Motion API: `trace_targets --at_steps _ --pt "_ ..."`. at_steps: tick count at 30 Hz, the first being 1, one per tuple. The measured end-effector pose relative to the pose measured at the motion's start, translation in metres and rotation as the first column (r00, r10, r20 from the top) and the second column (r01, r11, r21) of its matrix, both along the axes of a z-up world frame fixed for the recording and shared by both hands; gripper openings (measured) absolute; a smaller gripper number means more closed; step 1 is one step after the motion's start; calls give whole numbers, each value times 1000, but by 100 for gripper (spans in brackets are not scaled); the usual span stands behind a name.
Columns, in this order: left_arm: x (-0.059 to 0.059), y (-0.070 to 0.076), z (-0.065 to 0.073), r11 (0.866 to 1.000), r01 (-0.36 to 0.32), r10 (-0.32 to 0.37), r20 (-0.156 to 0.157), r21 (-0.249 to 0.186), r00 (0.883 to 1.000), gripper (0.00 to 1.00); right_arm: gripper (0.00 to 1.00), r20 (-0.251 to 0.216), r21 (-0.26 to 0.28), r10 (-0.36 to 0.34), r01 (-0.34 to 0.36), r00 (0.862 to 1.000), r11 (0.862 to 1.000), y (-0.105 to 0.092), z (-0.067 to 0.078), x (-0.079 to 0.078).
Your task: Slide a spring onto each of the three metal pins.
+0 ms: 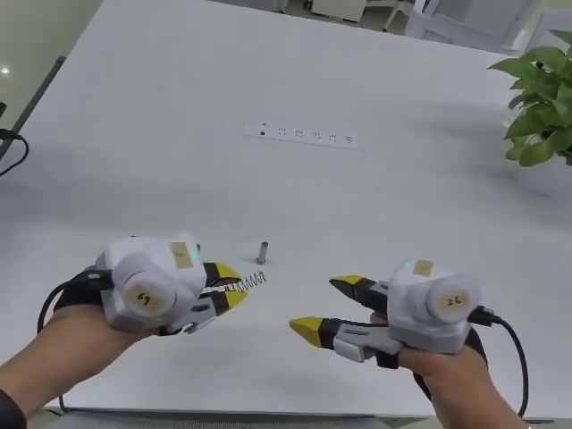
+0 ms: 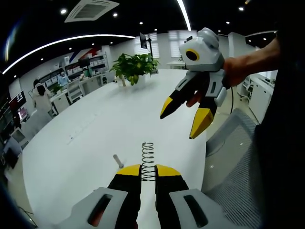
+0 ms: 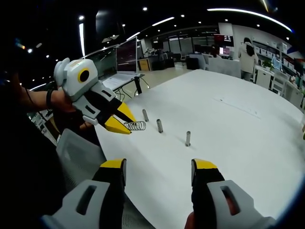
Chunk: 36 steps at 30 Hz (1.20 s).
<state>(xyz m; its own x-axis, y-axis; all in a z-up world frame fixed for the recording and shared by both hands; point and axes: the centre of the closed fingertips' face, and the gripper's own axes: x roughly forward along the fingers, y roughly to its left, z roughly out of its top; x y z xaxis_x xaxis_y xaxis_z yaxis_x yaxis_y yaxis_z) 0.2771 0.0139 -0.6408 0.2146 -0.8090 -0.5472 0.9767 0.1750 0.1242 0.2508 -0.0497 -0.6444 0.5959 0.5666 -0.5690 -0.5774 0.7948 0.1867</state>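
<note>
A small coil spring point(image 1: 254, 282) sticks out from the tips of my left gripper point(image 1: 234, 286), which is shut on it just above the white table. One short metal pin point(image 1: 263, 253) stands upright just beyond the spring. In the left gripper view the spring point(image 2: 148, 161) rises from the closed jaws, with a pin point(image 2: 117, 161) to its left. My right gripper point(image 1: 315, 304) hangs open and empty to the right. In the right gripper view three pins point(image 3: 160, 126) stand in a row, bare, beside the held spring point(image 3: 136, 126).
A white power strip point(image 1: 304, 136) lies flat in the middle of the table point(image 1: 402, 214). A potted plant point(image 1: 541, 107) stands at the far right edge. A grey mesh chair point(image 2: 228, 157) sits by the table's near edge. People stand at desks far off.
</note>
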Motion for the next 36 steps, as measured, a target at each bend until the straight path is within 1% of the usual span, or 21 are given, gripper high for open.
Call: trace_targets --at_steps 3,7,13,16,22,24,28,29,31,33,36 --pt "-5 -6 2 1000 23 -23 5 0 1000 3 51 4 5 10 -10 1000 1000 4 2 1" --pt "-9 -12 3 999 45 -45 7 -1 999 3 49 15 30 24 -25 1000 999 11 6 3" --pt "-16 -20 4 997 75 -75 16 -2 997 3 44 23 53 43 -44 999 998 21 9 5" --pt "-17 -22 4 996 85 -85 22 1 996 3 41 27 71 46 -47 999 996 24 10 5" --pt "-20 -23 5 995 97 -97 24 1 995 3 35 25 98 62 -64 998 993 30 11 3" --pt "-22 -23 5 995 103 -103 23 2 994 3 31 26 109 67 -70 997 992 32 12 2" --pt "-26 -24 4 993 119 -119 25 7 993 3 22 29 154 81 -85 996 984 38 17 1" --pt "-26 -25 4 993 121 -121 26 8 992 3 20 28 157 85 -88 996 984 39 17 0" --pt "-27 -24 3 992 126 -126 30 14 992 3 19 21 150 90 -93 996 984 39 15 0" --pt "-27 -24 2 991 130 -131 29 16 991 3 18 16 158 89 -90 996 983 38 15 0" --pt "-28 -24 1 991 136 -136 28 19 990 3 13 18 162 90 -92 996 983 37 17 0"
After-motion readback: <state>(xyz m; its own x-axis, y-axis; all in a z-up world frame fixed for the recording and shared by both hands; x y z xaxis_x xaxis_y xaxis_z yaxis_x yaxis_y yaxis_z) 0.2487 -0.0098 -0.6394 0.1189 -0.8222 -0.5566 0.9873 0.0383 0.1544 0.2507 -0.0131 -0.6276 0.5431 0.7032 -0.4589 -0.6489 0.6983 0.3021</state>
